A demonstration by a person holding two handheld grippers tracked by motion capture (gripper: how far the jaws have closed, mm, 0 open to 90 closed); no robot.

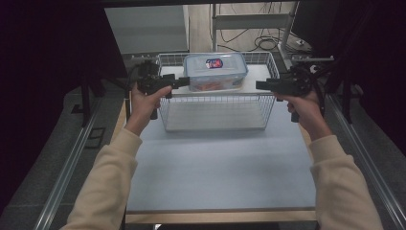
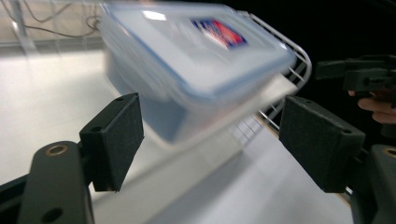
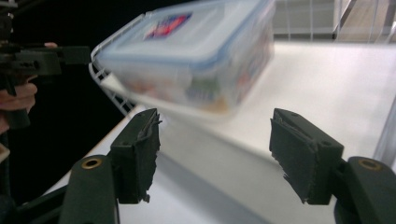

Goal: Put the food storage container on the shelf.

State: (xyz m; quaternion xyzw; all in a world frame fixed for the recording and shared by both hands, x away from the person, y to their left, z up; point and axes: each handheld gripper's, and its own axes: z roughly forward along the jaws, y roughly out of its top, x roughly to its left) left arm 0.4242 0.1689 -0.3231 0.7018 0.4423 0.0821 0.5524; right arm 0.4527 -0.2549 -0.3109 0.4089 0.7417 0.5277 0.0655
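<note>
**Flanking a lidded box in a wire basket**

Starting nearest the camera in the high view, two cream sleeves come in from six o'clock over a pale blue-grey desk (image 1: 220,167) with a wooden front edge. Grey floor and metal rails run along both sides. Dark curtains close off nine and three o'clock. At twelve o'clock, past the desk, lie a wooden floor, loose cables and the legs of a metal frame.

Farther up the desk stands a white wire basket (image 1: 215,112). A clear plastic box (image 1: 215,72) with a blue-edged lid and a red and blue label sits at the basket's far end, level with the rim.

The left tongs (image 1: 184,81) point in from nine o'clock, the tips just beside the box's left end. In the left gripper view the jaws stand wide apart with nothing pressed between the pads; the box lies beyond them. The right tongs (image 1: 258,85) point in from three o'clock, a little clear of the box's right end. In the right gripper view the jaws are likewise apart and hold nothing.

The box is smeared by motion blur in both gripper views, so its contents read only as coloured patches. Whether it rests on the basket floor or on the wires cannot be told. The label's print is too small to read.
</note>
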